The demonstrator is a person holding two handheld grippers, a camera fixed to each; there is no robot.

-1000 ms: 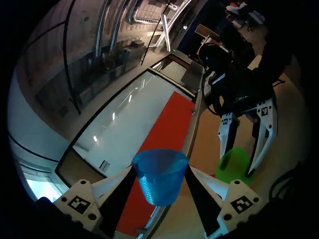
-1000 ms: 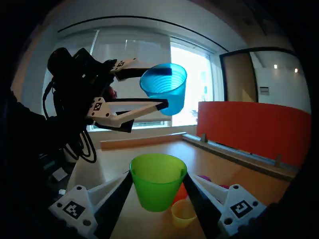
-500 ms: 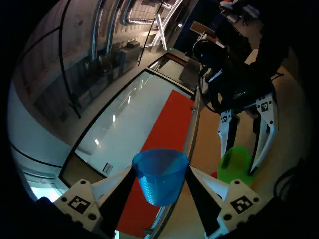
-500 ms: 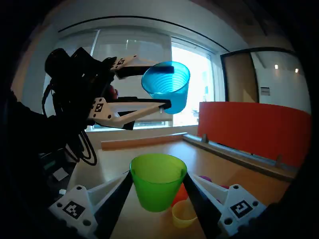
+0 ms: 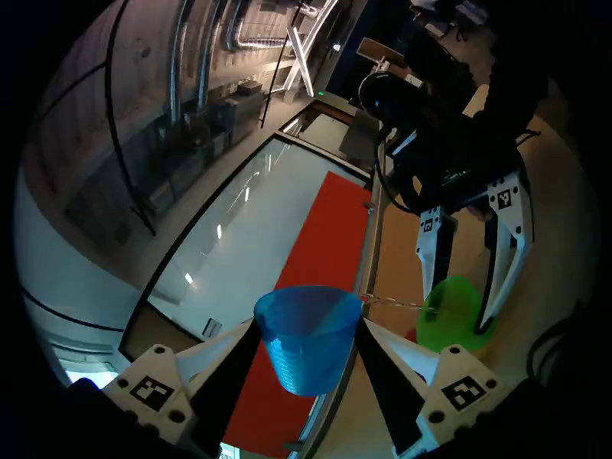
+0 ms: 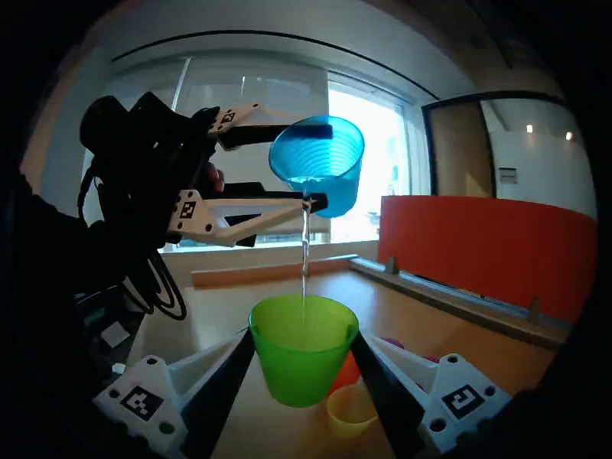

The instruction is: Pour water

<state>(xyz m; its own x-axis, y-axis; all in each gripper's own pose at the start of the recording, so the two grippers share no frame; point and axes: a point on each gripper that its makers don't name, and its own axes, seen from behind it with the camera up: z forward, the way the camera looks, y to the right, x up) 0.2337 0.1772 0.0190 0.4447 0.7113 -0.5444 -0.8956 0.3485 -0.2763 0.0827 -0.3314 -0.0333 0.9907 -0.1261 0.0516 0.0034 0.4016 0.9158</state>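
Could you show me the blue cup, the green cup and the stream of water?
blue cup [image 6: 321, 164]: right gripper view, on its ribbed inside.
green cup [image 6: 302, 367]: right gripper view, on its front wall.
water stream [image 6: 304, 256]: right gripper view, midway down it.

- A translucent blue plastic cup [image 6: 317, 153] with faint ridged rings is seen, tinted bright turquoise where window light passes through.
- A translucent lime-green plastic cup [image 6: 304, 356] is shown in one even colour.
- A thin stream of water [image 6: 304, 252] is rendered clear and colourless, with pale glints.
- The left gripper [image 5: 308, 325] and the right gripper [image 6: 304, 336] are coloured white, with black inner finger faces and black-and-white square markers.
- A small yellow plastic cup [image 6: 350, 409] is seen, with an orange object [image 6: 348, 372] and a purple object [image 6: 392, 343] beside it.
- The flat partition panel [image 6: 489, 249] is coloured orange-red.
- The wooden tabletop [image 6: 444, 325] is toned light brown.
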